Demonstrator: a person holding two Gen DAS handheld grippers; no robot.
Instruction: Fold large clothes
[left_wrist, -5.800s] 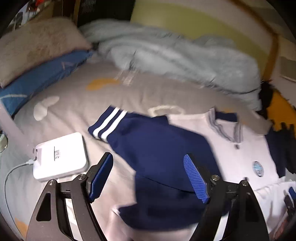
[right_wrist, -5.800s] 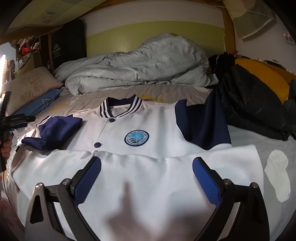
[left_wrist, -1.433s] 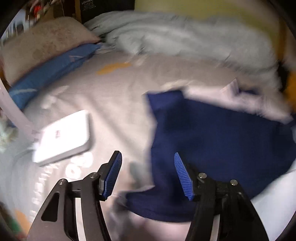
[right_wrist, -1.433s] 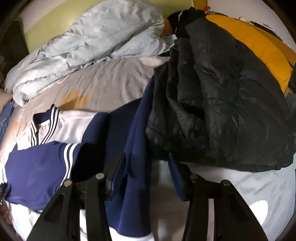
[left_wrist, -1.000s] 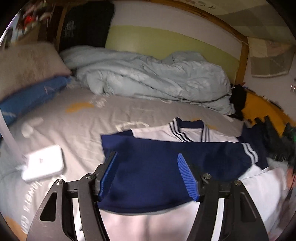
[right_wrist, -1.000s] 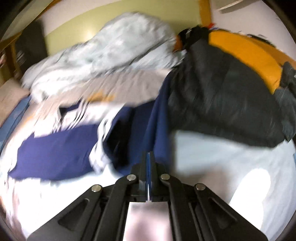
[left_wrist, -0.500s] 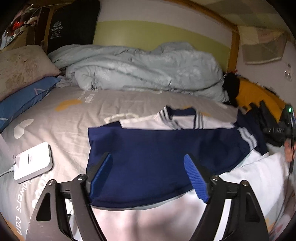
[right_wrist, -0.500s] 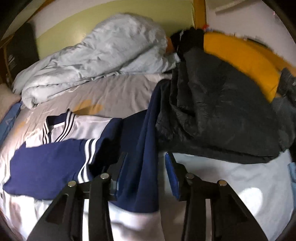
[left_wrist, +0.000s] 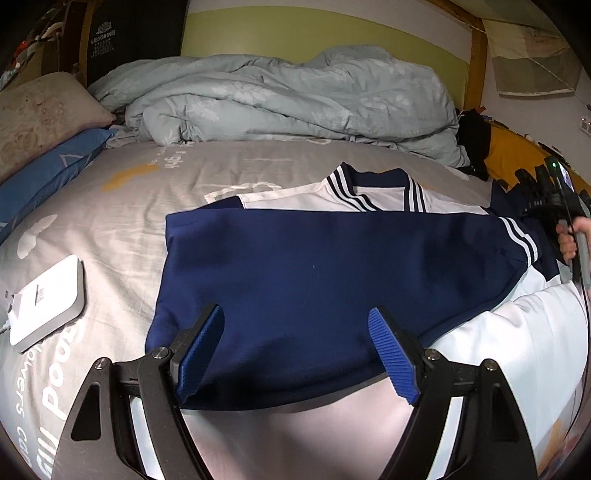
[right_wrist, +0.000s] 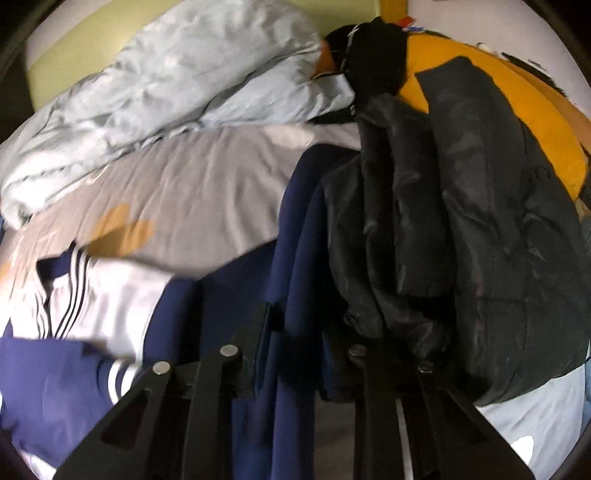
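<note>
My right gripper's (right_wrist: 291, 354) pads were lost in shadow; the jacket's collar (right_wrist: 62, 291) was motion-blurred, its hem cut off.

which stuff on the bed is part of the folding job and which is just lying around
In the job: white and navy jacket, its left sleeve already folded across; right sleeve, between the right gripper's closing jaws; left gripper, open.

Lying about: pale blue duvet, black puffer coat, white box, pillows.

White jacket (left_wrist: 517, 343), navy sleeve (left_wrist: 314, 280) folded across, on bed
</note>
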